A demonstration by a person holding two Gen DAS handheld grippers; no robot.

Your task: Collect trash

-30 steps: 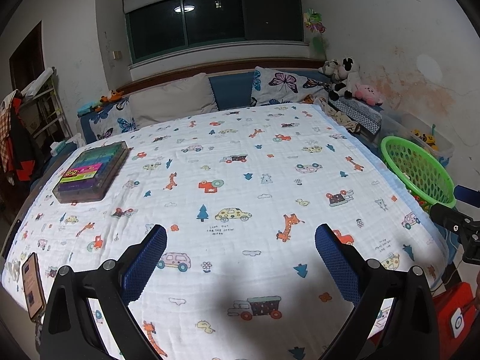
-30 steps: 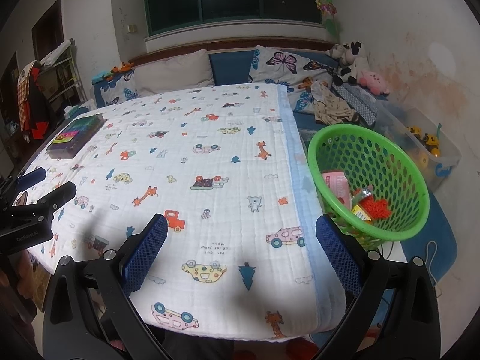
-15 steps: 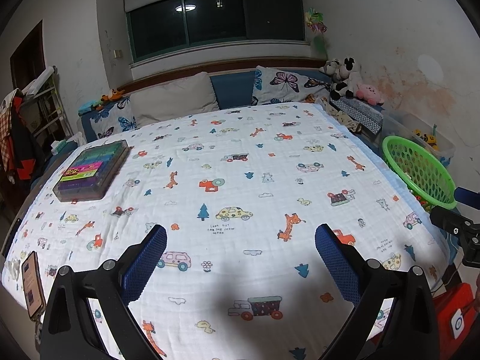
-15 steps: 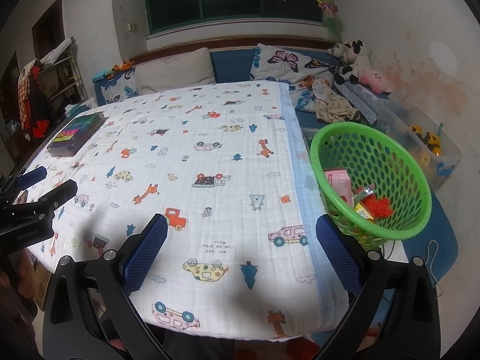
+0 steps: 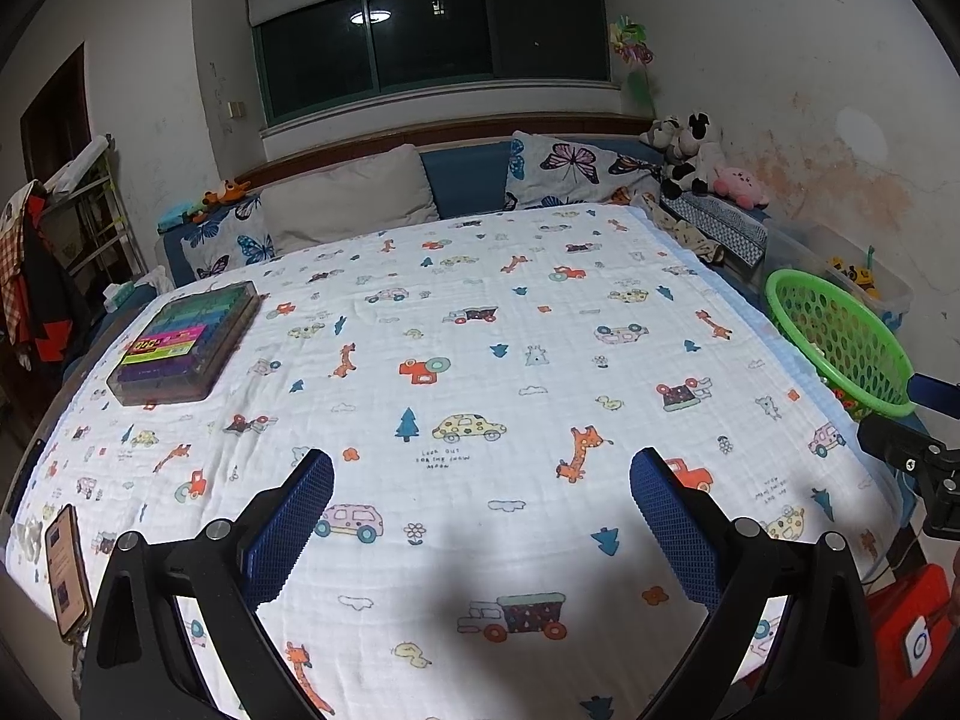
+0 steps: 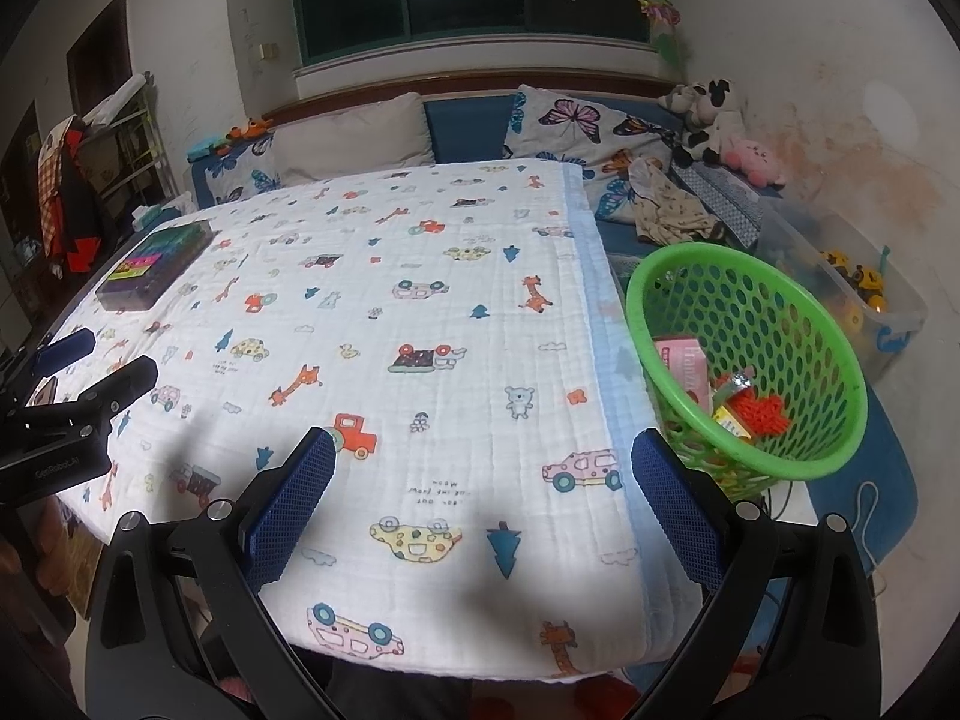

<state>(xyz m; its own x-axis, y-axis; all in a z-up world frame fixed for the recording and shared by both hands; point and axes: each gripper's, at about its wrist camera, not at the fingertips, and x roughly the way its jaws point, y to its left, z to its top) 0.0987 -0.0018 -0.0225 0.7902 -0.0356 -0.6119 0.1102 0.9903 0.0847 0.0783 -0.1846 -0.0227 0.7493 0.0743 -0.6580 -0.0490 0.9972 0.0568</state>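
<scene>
Both tongs are held above the near end of a bed covered with a white blanket (image 5: 480,360) printed with cars, giraffes and small trees. The left gripper (image 5: 480,516) has its two blue padded fingers spread wide with nothing between them, and the right gripper (image 6: 483,498) is the same, wide and holding nothing. In the right wrist view the green basket (image 6: 780,462) stands at the right of the frame, just beside the blanket's pale blue edge, and it leans toward the camera. Inside it lie the collected pieces: a pink box (image 6: 684,363) against the left wall, a red-orange crumpled piece (image 6: 762,411) lower down, and a small yellow packet (image 6: 733,419) touching it. In the left wrist view the same basket (image 5: 840,336) appears at the right edge, with the other gripper's black fingers below it. A flat case of coloured items (image 5: 186,351) lies on the blanket at the middle left of that frame, and a phone (image 5: 66,576) rests at the lower left edge. Pillows and plush toys (image 5: 696,162) are along the far side, under a dark window.
</scene>
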